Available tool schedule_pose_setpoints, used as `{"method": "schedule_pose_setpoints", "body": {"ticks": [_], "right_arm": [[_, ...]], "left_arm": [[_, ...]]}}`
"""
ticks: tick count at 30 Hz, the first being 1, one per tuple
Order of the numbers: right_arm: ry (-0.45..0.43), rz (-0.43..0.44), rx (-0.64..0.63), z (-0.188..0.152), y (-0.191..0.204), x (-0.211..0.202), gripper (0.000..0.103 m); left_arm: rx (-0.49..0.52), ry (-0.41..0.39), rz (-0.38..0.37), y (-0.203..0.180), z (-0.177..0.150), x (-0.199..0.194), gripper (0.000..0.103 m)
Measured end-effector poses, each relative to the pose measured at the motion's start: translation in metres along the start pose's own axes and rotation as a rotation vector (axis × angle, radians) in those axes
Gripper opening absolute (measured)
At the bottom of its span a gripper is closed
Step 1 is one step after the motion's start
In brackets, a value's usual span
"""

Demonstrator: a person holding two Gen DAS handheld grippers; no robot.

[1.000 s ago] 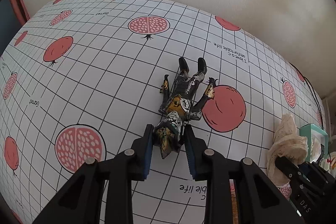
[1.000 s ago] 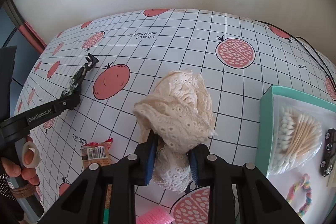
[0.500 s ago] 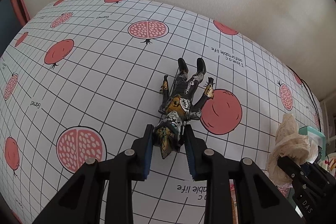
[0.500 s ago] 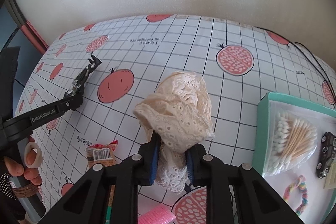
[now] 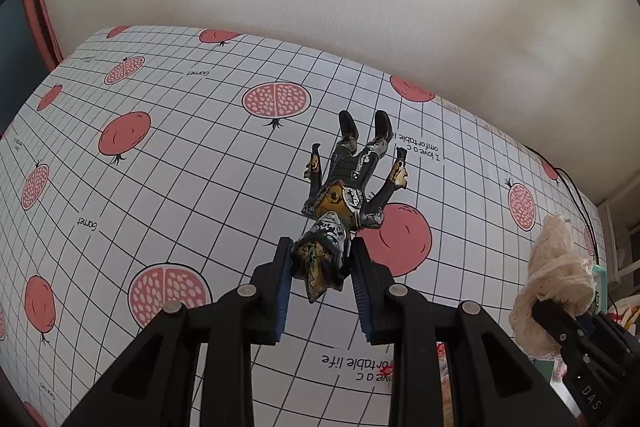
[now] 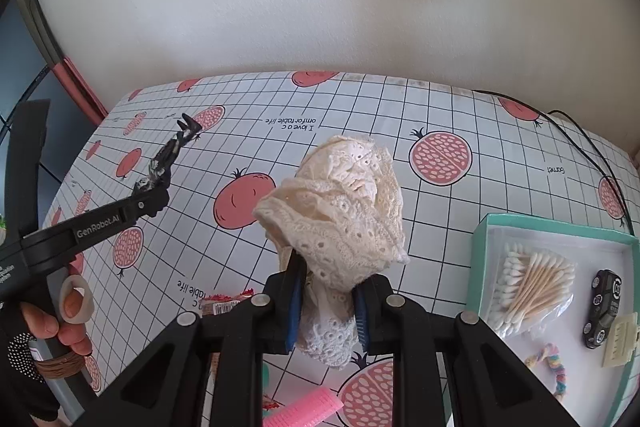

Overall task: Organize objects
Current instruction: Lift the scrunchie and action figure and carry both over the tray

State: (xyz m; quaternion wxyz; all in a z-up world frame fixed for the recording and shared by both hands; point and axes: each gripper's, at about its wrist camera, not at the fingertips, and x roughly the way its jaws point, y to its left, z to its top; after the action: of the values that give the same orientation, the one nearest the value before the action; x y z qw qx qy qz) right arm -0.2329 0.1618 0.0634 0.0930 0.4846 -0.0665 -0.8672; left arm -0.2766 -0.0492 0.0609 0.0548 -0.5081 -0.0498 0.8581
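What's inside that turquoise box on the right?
The turquoise box holds a clear bag of cotton swabs, a black toy car, a cream hair clip and a pastel braided band. Its near end runs out of frame, so anything there is unseen.

Cotton swabs (image 6: 532, 287) and toy car (image 6: 604, 309) inside tray (image 6: 486, 247), right of lace cloth (image 6: 340, 211)

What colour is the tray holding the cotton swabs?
Teal tray, white inside; clearest in the right wrist view.
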Motion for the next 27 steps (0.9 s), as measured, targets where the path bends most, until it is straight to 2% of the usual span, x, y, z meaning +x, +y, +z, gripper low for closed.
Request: {"method": "schedule_pose_setpoints", "body": {"ticks": [7,12,22,27], "right_arm": [[-0.013,-0.006,0.034,-0.001,-0.022,-0.013,0.023],[-0.037,-0.033,0.065,-0.001,-0.053,-0.036,0.023],[-0.083,-0.098,0.162,-0.013,-0.131,-0.089,0.023],[-0.118,-0.122,0.194,-0.021,-0.158,-0.115,0.023]], "left_arm": [[0.038,-0.019,-0.026,-0.032,0.001,-0.011,0.029],[0.077,-0.032,-0.102,-0.067,0.002,-0.025,0.029],[0.244,-0.087,-0.146,-0.153,-0.010,-0.058,0.029],[0.356,-0.061,-0.236,-0.199,-0.028,-0.071,0.029]]}}
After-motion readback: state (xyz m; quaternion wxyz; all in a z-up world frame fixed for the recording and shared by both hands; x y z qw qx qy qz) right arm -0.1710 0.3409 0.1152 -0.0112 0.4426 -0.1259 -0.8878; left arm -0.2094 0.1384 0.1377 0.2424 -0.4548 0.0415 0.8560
